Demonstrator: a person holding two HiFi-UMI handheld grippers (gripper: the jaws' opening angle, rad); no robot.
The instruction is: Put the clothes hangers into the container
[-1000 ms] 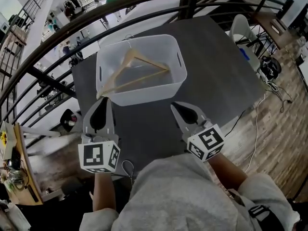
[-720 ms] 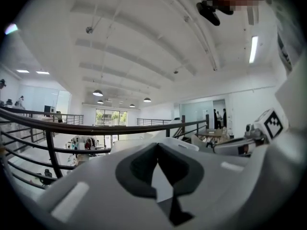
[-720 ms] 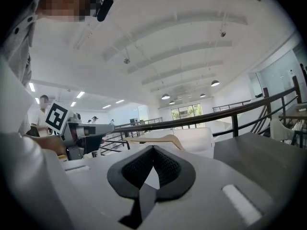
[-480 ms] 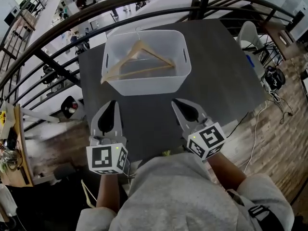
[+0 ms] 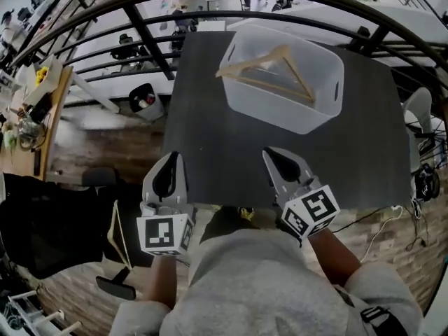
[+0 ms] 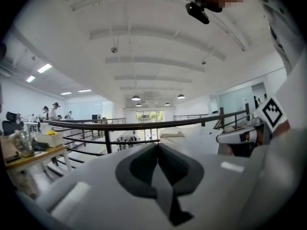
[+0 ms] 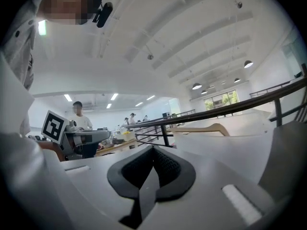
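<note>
Dark table [image 5: 210, 138] runs ahead of both grippers and butts up to a black railing [image 5: 140, 26] on an upper level. Wooden floor [image 5: 91, 145] lies off to the left of the left gripper [image 5: 172, 159], and there's an open hall with ceiling lights past the rail (people at desks far off in both gripper views). White container [image 5: 318, 110] sits on the far part of the table, ahead and right of the right gripper [image 5: 274, 154], well apart from both tips. One wooden hanger [image 5: 269, 72] lies slantwise inside it, with its left end up by the rim. Both grippers are held side by side over the near table edge, pointing forward roughly level, bare forearms coming out of a grey top [image 5: 259, 278]. Left jaws are pressed together with nothing between them, right jaws the same
</note>
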